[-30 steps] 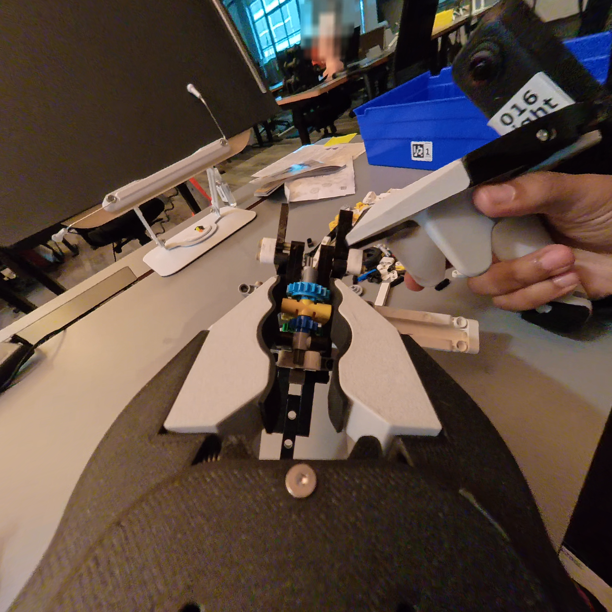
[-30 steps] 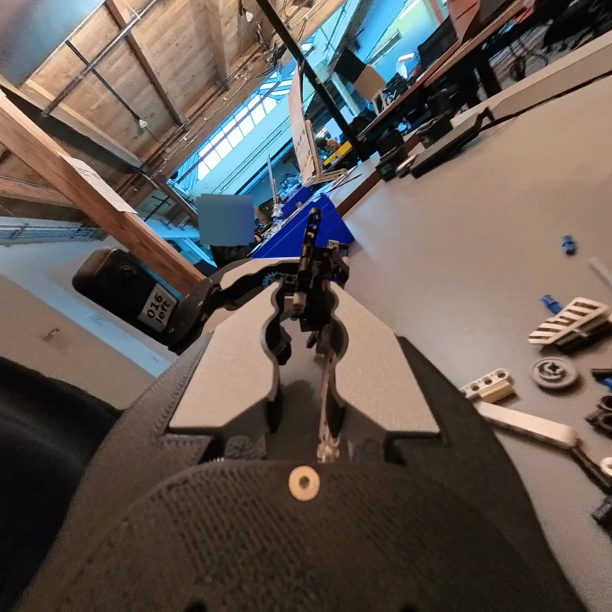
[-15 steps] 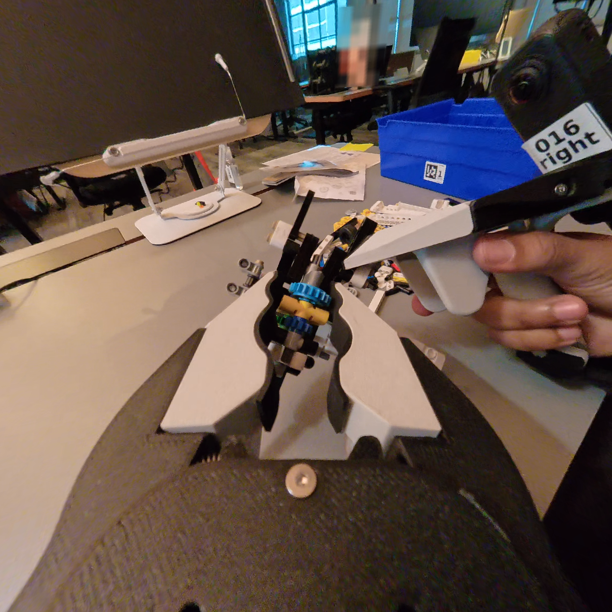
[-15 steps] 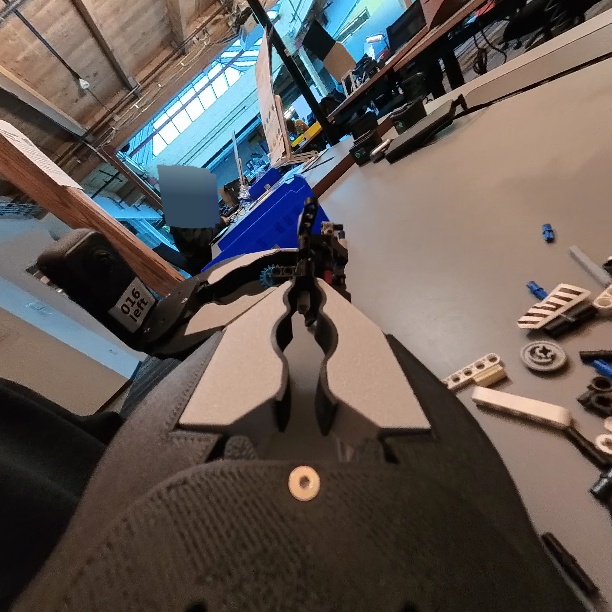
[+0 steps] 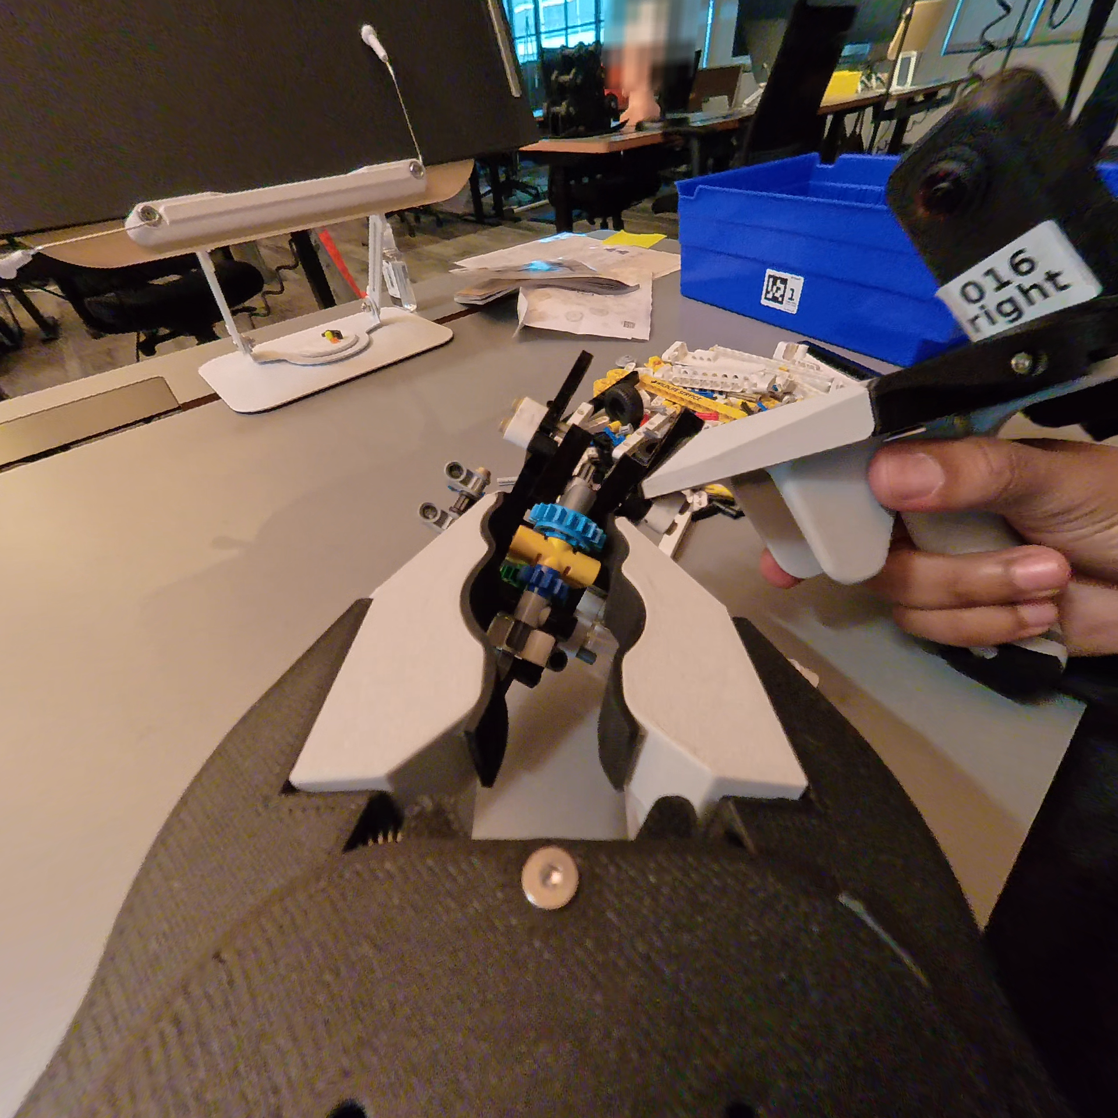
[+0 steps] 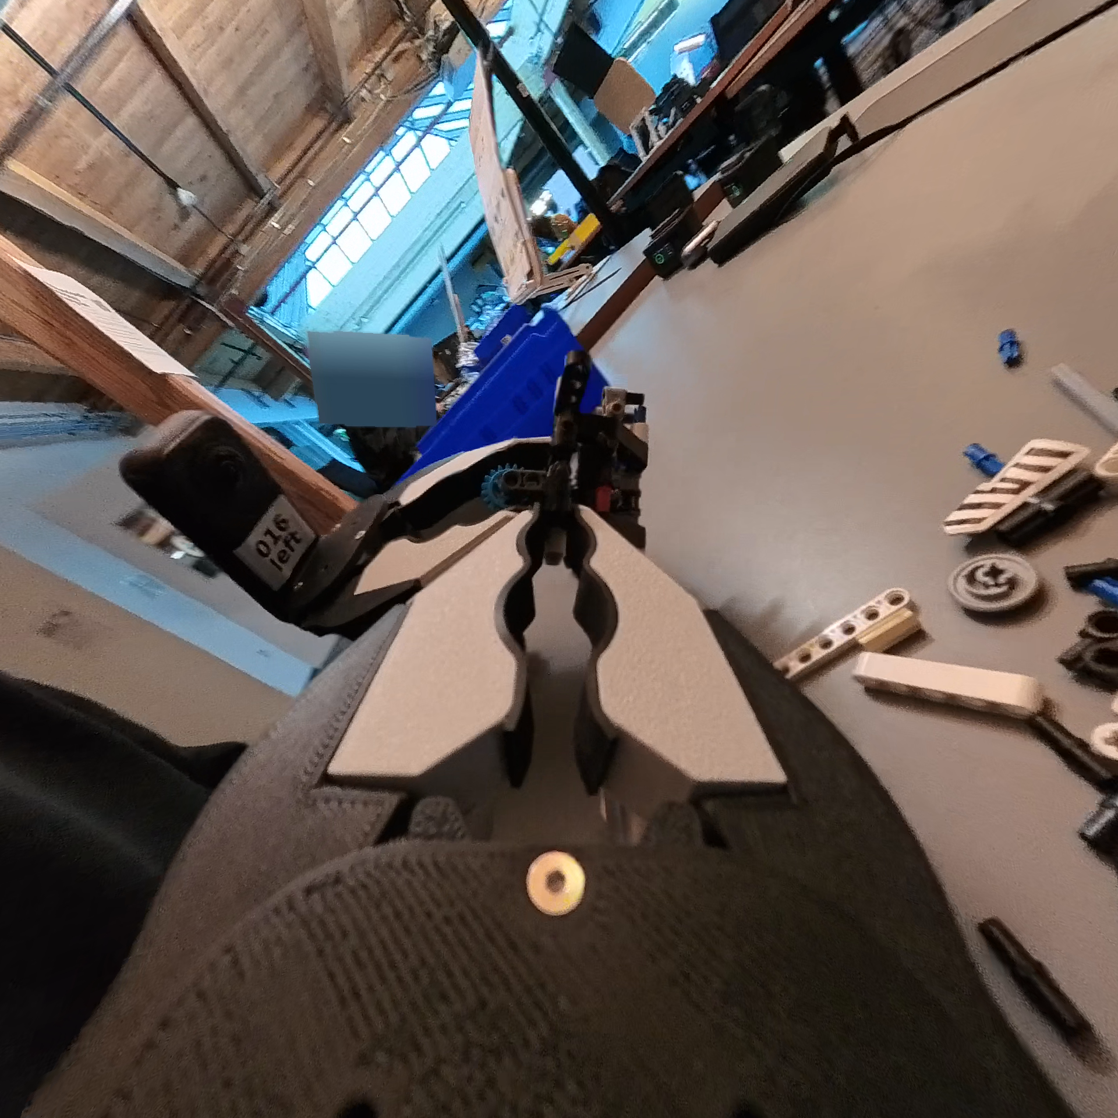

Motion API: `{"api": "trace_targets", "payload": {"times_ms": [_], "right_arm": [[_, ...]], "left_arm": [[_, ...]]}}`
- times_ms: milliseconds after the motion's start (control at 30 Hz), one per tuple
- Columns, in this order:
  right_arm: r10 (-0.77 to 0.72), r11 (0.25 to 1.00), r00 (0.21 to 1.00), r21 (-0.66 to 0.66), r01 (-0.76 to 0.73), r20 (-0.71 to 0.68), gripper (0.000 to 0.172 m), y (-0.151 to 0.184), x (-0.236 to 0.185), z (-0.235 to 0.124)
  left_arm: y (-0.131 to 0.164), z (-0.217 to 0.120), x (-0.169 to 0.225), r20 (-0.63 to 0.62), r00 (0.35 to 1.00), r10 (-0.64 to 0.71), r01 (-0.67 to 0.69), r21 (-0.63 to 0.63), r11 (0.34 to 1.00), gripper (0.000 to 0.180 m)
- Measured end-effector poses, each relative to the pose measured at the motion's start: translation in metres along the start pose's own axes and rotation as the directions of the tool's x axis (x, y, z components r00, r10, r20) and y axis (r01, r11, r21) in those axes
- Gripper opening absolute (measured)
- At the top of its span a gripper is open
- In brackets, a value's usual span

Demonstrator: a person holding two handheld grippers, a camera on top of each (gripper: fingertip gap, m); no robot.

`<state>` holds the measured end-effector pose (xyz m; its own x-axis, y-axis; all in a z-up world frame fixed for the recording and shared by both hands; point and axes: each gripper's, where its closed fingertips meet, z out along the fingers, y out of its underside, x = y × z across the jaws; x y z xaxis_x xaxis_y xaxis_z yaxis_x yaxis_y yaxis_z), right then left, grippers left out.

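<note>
My left gripper (image 5: 553, 514) is shut on a small brick assembly (image 5: 559, 544) of black beams, blue gears and a yellow connector, held above the grey table (image 5: 212, 544). The assembly leans to the right, and a black beam pokes back between the fingers. My right gripper (image 6: 553, 523) comes in from the right, with its tips (image 5: 653, 484) at the assembly's right black beam. Its fingers are nearly together and pinch a dark stub (image 6: 553, 544) of the assembly (image 6: 596, 447). The left gripper also shows in the right wrist view (image 6: 435, 490).
A pile of loose yellow, white and black bricks (image 5: 714, 387) lies behind the assembly, in front of a blue bin (image 5: 804, 254). Papers (image 5: 575, 272) and a white desk lamp (image 5: 290, 205) stand farther back. Loose parts (image 6: 992, 581) lie on the table to my right. My left and right fingertips are right by each other.
My right gripper's fingers closed from a wider gap onto the assembly's edge. The left gripper swung and tilted the assembly to the right, still holding it.
</note>
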<state>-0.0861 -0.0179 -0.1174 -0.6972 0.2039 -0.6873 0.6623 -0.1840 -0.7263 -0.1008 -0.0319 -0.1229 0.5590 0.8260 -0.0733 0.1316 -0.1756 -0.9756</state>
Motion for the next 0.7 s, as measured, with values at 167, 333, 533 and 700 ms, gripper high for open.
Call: {"api": "trace_targets", "payload": {"times_ms": [167,333,533,700], "right_arm": [[0.087,0.996,0.994,-0.018,-0.086,0.074,0.007,0.001,0.000,-0.002],[0.116,0.993,0.989,-0.025,-0.114,0.093,0.007,0.001,0.000,-0.002],[0.051,0.999,0.997,-0.003,-0.051,0.051,0.006,0.000,0.002,-0.005],[-0.109,0.993,0.992,0.028,0.111,-0.064,0.012,-0.010,0.008,-0.014]], "left_arm": [[0.000,0.000,0.001,-0.018,1.000,-0.019,0.019,-0.002,1.000,0.028],[0.000,0.001,0.001,-0.038,0.998,-0.054,0.054,-0.001,0.999,0.029],[0.002,0.003,0.004,-0.067,0.998,-0.006,0.005,-0.012,1.000,0.029],[0.001,0.007,0.007,-0.075,0.996,0.038,-0.039,-0.013,0.999,0.029]]}}
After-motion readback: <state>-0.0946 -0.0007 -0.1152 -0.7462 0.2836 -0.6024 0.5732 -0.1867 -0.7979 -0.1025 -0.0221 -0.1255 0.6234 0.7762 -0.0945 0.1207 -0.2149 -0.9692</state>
